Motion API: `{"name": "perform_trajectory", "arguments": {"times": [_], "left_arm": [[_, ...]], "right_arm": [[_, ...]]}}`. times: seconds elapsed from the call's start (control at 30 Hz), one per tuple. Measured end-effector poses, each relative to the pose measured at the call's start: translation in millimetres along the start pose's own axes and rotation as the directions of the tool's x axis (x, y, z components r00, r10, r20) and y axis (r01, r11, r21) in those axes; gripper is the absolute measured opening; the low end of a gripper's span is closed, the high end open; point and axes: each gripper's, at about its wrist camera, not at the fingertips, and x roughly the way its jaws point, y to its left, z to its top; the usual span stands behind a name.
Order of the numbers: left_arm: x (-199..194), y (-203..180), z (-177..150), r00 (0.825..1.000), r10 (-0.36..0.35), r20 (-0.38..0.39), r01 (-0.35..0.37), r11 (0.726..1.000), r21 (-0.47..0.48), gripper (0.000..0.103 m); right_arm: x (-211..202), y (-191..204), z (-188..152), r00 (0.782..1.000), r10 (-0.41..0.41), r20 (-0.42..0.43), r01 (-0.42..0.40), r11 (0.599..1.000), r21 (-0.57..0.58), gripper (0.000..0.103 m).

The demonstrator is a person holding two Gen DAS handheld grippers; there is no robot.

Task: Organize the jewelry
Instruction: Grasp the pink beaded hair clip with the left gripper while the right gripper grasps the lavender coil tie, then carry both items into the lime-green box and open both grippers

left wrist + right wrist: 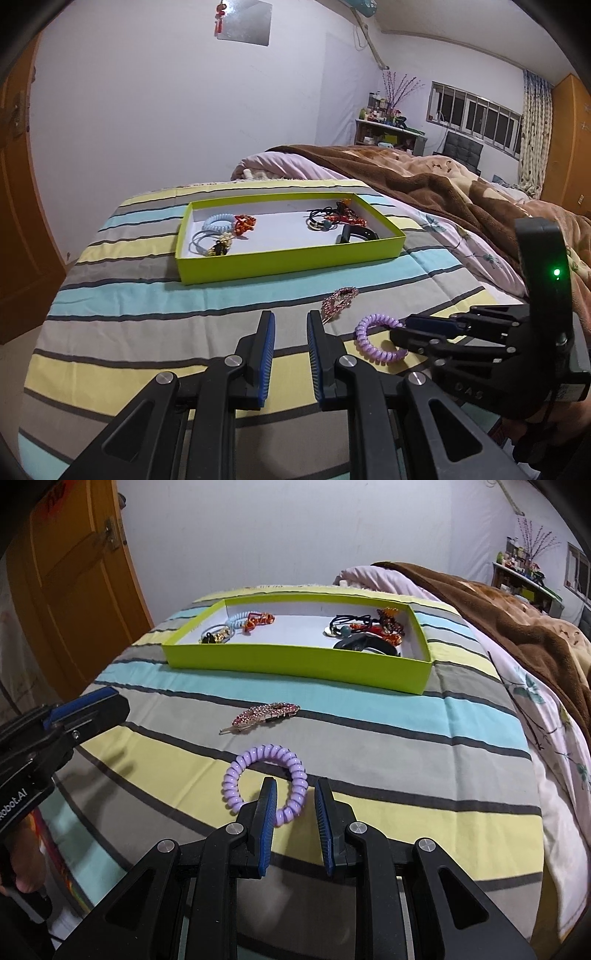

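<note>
Purple coil band [264, 781] lies between the open right tool's [295, 794] fingers.

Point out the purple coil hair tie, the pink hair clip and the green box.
purple coil hair tie [236, 771]: right wrist view, left arc of loop.
pink hair clip [264, 712]: right wrist view, jewelled middle.
green box [295, 662]: right wrist view, near wall.

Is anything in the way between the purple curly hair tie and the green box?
Only the pink clip lies on the blanket between the hair tie and the box, a bit to the left. Lifted over it, the open box can be reached freely. The right tongs already straddle the tie.
</note>
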Motion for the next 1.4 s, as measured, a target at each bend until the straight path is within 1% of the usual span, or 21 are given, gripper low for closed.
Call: {"name": "perform_trajectory", "arguments": {"times": [0.1,0.17,0.2,0.23,0.3,0.43,0.63,0.77,0.83,1.0,1.07,1.13,1.27,1.4], "left_arm": [[5.8,-2.2,3.8,1.000,-0.017,-0.003,0.018,1.000,0.009,0.017],[10.1,-3.1,5.8,0.999,-0.031,-0.009,0.031,0.999,0.013,0.017],[13.0,-4.3,6.8,0.999,-0.039,-0.014,0.039,0.999,0.016,0.019],[16.5,-5.8,7.7,0.999,-0.049,-0.020,0.049,0.999,0.021,0.024],[23.4,-8.5,9.0,0.997,-0.070,-0.034,0.071,0.997,0.028,0.028],[38.4,-15.8,11.3,0.994,-0.094,-0.063,0.098,0.994,0.050,0.029],[66.7,-28.0,16.0,0.981,-0.137,-0.137,0.149,0.986,0.077,0.029],[82.0,-35.9,20.1,0.973,-0.141,-0.182,0.160,0.982,0.095,0.029],[89.7,-41.7,20.8,0.970,-0.124,-0.210,0.151,0.982,0.118,0.029],[99.3,-46.8,22.7,0.971,-0.087,-0.223,0.120,0.983,0.137,0.029],[104.6,-47.4,20.0,0.966,-0.066,-0.250,0.104,0.985,0.141,0.029],[103.7,-48.9,20.2,0.968,-0.055,-0.244,0.095,0.984,0.154,0.019],[99.7,-46.0,19.6,0.972,-0.056,-0.230,0.090,0.987,0.137,0.019],[88.3,-37.5,19.1,0.977,-0.067,-0.201,0.087,0.992,0.091,0.019]], "right_arm": [[2.7,3.3,1.5,1.000,-0.018,-0.011,0.018,0.999,-0.037,0.020],[3.3,4.3,1.6,0.999,-0.036,-0.014,0.035,0.998,-0.057,0.009],[2.9,3.3,0.6,0.999,-0.037,-0.013,0.036,0.998,-0.058,0.009],[2.4,1.8,0.2,0.999,-0.037,-0.012,0.036,0.998,-0.054,0.009],[0.7,-3.9,-0.8,0.999,-0.042,-0.012,0.042,0.998,-0.040,0.009],[-3.8,-20.4,-3.8,0.999,-0.053,-0.012,0.053,0.999,-0.001,0.009],[-9.2,-38.3,-6.7,0.998,-0.058,-0.009,0.058,0.997,0.050,0.009],[-10.5,-42.7,-7.3,0.999,-0.054,-0.006,0.054,0.997,0.061,0.009],[-11.5,-44.6,-8.0,0.999,-0.052,-0.004,0.052,0.997,0.064,0.009],[-12.3,-47.8,-8.8,0.999,-0.046,0.002,0.046,0.996,0.075,0.009],[-13.2,-49.0,-9.0,0.999,-0.046,0.004,0.045,0.996,0.079,0.009],[-14.2,-49.7,-9.2,0.999,-0.046,0.007,0.045,0.996,0.082,0.009],[-17.3,-52.1,-10.2,0.999,-0.045,0.013,0.044,0.995,0.091,0.009],[-21.2,-53.2,-10.7,0.999,-0.046,0.021,0.044,0.994,0.099,0.009]]}}
